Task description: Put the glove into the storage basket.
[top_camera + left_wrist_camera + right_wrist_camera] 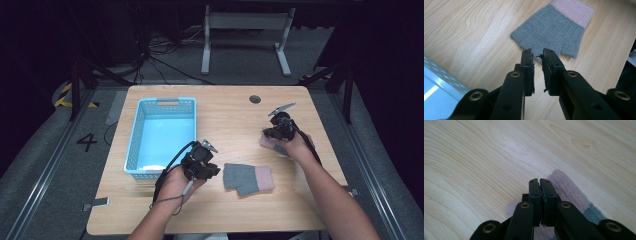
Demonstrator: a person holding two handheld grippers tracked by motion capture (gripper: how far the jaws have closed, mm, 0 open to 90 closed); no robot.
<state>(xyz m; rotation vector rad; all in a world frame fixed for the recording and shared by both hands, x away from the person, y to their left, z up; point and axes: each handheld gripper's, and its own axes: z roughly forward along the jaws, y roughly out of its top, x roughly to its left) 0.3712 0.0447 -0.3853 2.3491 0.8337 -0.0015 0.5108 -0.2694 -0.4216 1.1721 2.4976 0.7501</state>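
A grey fingerless glove with a pink cuff (248,178) lies flat on the wooden table near its front middle. My left gripper (216,170) sits just left of it. In the left gripper view the jaws (537,53) stand a little open with nothing between them, their tips at the glove's (554,27) finger ends. A second glove (268,141) of the same kind lies to the right. My right gripper (274,134) is over it. In the right gripper view its jaws (539,180) are shut pad to pad above the pink cuff (567,185); no cloth shows between them.
A light blue plastic basket (135,145) stands on the table's left half, and its rim (439,80) is close behind my left gripper. A round cable hole (255,99) sits near the far edge. Bare wood lies between the basket and the right glove.
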